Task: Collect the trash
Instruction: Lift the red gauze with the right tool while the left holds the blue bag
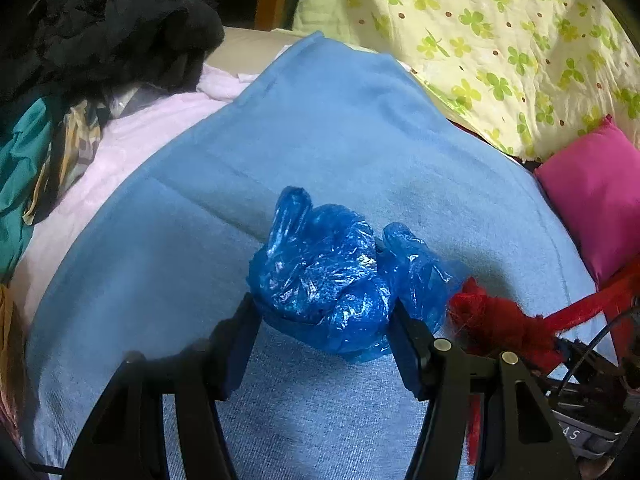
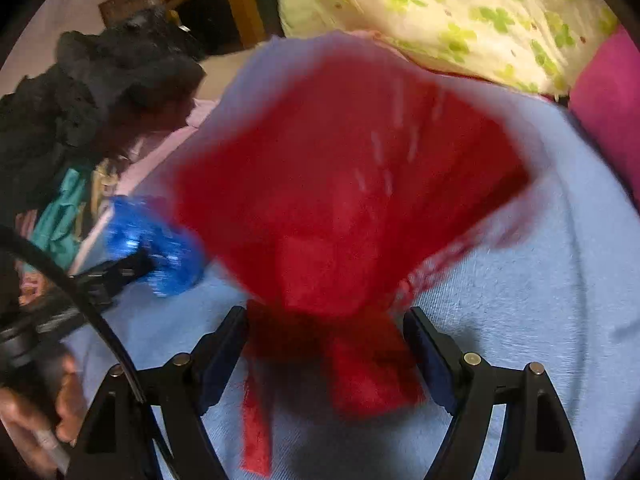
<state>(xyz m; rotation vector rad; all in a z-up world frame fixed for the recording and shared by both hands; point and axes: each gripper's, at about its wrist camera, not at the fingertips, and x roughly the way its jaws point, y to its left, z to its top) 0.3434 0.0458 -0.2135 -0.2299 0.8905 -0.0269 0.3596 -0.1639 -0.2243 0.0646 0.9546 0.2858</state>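
While the left tongs squeeze a crumpled blue plastic bag between both pads, the right tongs stand wide around the gathered neck of a red mesh bag; blur hides whether the pads press it. Beyond those tongs the red bag fans open, apparently the collecting sack. Both pieces sit on a blue blanket over the bed. My judgement: one piece of trash is picked up but not yet bagged, so dropping it in remains.
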